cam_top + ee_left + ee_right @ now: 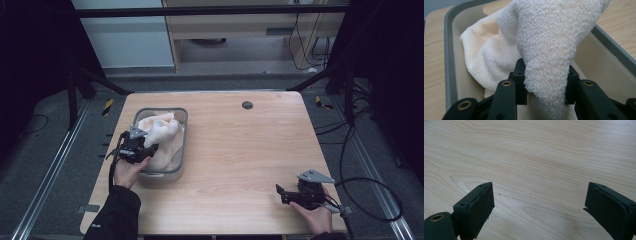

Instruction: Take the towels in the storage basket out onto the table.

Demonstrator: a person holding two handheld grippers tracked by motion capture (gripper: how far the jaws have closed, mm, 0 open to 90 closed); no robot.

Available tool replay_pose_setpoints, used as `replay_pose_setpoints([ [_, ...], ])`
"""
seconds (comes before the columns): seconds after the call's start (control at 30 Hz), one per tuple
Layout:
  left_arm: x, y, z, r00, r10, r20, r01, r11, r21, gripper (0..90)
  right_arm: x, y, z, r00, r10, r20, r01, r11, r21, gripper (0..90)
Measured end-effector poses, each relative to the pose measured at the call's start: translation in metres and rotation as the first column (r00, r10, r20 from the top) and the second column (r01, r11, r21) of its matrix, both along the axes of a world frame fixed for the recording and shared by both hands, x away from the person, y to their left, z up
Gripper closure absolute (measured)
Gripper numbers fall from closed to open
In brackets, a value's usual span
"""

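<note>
Left hand-held gripper (546, 87) clamping cream towel (549, 45) in grey bin (449, 50), right hand-held gripper (539, 202) open over bare table (536, 157)

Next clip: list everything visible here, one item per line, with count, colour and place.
towel: one, cream, bunched in the basin, a fold pinched between the left tongs' jaws
basin: one, grey rim, pale inside, left part of the table
table: one, light wood, centre of the high view
round cap: one, dark, far side of the tabletop
cables: several, black, on the floor to the right
left tongs: one, black, shut on the towel at the basin's near left edge
right tongs: one, black, jaws wide apart over bare wood, near right corner
hands: two, coming in from the bottom edge, each holding tongs; the left arm's sleeve is black
</note>
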State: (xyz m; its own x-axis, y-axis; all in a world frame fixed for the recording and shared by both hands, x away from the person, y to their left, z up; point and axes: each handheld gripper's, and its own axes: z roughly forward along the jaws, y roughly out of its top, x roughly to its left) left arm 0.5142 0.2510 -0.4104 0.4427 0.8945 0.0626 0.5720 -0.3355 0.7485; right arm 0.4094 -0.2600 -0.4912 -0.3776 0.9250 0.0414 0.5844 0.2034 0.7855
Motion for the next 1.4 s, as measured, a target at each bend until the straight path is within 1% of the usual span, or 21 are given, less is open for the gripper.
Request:
replay_pose_setpoints([
  [0.1,0.001,0.001,0.004,1.0000,-0.003,-0.001,0.003,1.0000,0.003,64.6,0.000,0.000,0.000,1.0000,0.000,-0.001,0.000,1.000,0.000,8.6],
  [0.23,0.000,0.003,0.014,0.9999,-0.007,0.008,0.007,0.9999,0.007,64.9,0.000,0.000,0.000,1.0000,-0.001,0.000,0.001,1.000,0.001,8.6],
  [0.53,-0.004,0.008,0.038,0.9988,-0.009,0.048,0.009,0.9999,0.006,65.6,0.000,0.000,0.000,1.0000,0.000,0.000,0.000,1.000,0.000,8.6],
  [0.7,-0.008,0.015,0.050,0.9978,-0.010,0.066,0.010,1.0000,0.000,65.7,0.000,0.000,0.000,1.0000,-0.001,0.000,0.001,1.000,-0.001,8.6],
  [0.77,-0.010,0.016,0.054,0.9973,-0.007,0.073,0.008,0.9999,-0.008,65.8,0.000,0.000,0.000,1.0000,-0.001,0.000,0.001,1.000,0.000,8.6],
  [1.1,-0.019,0.021,0.076,0.9950,-0.029,0.095,0.030,0.9994,-0.015,65.8,0.000,0.000,0.000,1.0000,-0.002,-0.001,0.002,1.000,-0.001,8.4],
  [1.2,-0.022,0.021,0.082,0.9936,-0.037,0.106,0.039,0.9992,-0.014,65.8,0.000,0.000,0.000,1.0000,-0.002,0.001,0.002,1.000,-0.001,8.4],
  [1.33,-0.026,0.021,0.092,0.9916,-0.046,0.120,0.050,0.9983,-0.028,65.8,0.000,0.000,0.000,1.0000,-0.002,0.002,0.002,1.000,-0.006,8.3],
  [1.4,-0.029,0.021,0.098,0.9904,-0.056,0.126,0.060,0.9979,-0.026,65.8,0.000,0.000,0.000,1.0000,-0.002,0.001,0.002,1.000,0.000,8.3],
])
